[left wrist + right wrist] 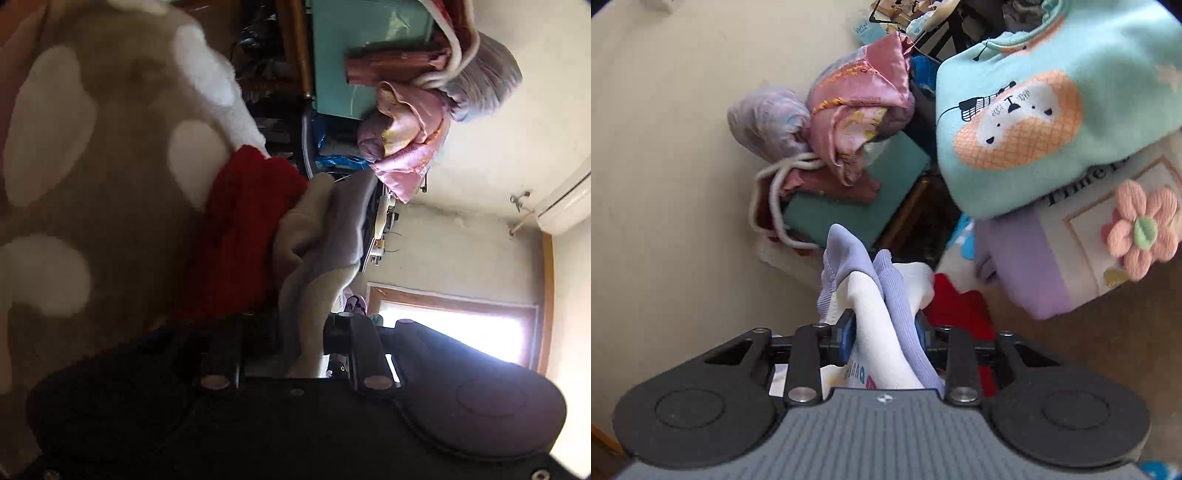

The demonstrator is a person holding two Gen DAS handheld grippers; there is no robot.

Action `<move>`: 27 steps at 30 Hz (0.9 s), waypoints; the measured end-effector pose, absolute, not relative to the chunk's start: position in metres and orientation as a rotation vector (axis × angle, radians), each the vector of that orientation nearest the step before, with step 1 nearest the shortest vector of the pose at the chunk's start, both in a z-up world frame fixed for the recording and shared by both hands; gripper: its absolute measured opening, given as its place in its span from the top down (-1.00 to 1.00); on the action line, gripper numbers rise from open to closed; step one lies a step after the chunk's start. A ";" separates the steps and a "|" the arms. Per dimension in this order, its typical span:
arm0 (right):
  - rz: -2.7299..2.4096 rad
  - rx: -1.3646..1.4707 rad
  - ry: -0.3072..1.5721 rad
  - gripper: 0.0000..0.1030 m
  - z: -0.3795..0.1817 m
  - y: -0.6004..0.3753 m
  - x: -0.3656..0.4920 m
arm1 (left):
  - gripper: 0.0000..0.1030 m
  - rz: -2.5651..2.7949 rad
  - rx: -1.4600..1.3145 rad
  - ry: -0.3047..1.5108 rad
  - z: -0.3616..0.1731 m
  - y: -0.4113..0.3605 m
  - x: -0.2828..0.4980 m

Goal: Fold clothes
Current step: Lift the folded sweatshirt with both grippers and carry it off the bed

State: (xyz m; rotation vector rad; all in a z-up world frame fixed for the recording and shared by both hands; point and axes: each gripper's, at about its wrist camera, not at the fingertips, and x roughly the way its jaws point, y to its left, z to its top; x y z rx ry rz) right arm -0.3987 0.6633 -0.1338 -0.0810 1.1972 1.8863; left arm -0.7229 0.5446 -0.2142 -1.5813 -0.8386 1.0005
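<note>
1. The right gripper (884, 338) was clamped on a white and lavender garment (882, 295), whose folds stood up between the blue pads (847, 334). The left gripper (295, 332) had pale cloth (317, 236) running between its fingers, apparently the same garment; it looked pinched, though shadow blurred the contact.
2. Around the held garment lay a red knit (240, 229), a brown blanket with white spots (110, 147), a mint sweatshirt with a bear print (1052, 110) and a lavender top with a pink flower (1071, 251).
3. Behind, a pink satin bundle (864, 110) and a tied sack (768, 122) sat on a teal box (897, 173).
4. The left view was tilted sideways and dim; its gripper body was nearly black.
5. Only the left view showed the window (461, 332); only the right showed the folded tops.
</note>
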 end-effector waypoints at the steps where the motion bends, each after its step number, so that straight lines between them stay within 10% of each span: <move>1: 1.840 -0.202 1.137 0.28 -0.141 0.671 -0.410 | 0.66 0.997 -1.587 -0.850 -0.219 0.544 -0.724; 11: 1.881 0.007 1.137 0.25 -0.154 0.652 -0.392 | 0.66 0.931 -1.618 -0.859 -0.233 0.538 -0.733; 14: 1.873 0.003 1.167 -0.04 -0.160 0.650 -0.387 | 0.69 0.923 -1.596 -0.864 -0.228 0.535 -0.731; 18: 1.911 0.009 1.248 0.55 -0.170 0.654 -0.385 | 0.71 0.890 -1.470 -0.892 -0.200 0.533 -0.735; 27: 1.876 -0.063 1.197 0.38 -0.152 0.673 -0.398 | 0.64 1.012 -1.638 -0.813 -0.216 0.539 -0.734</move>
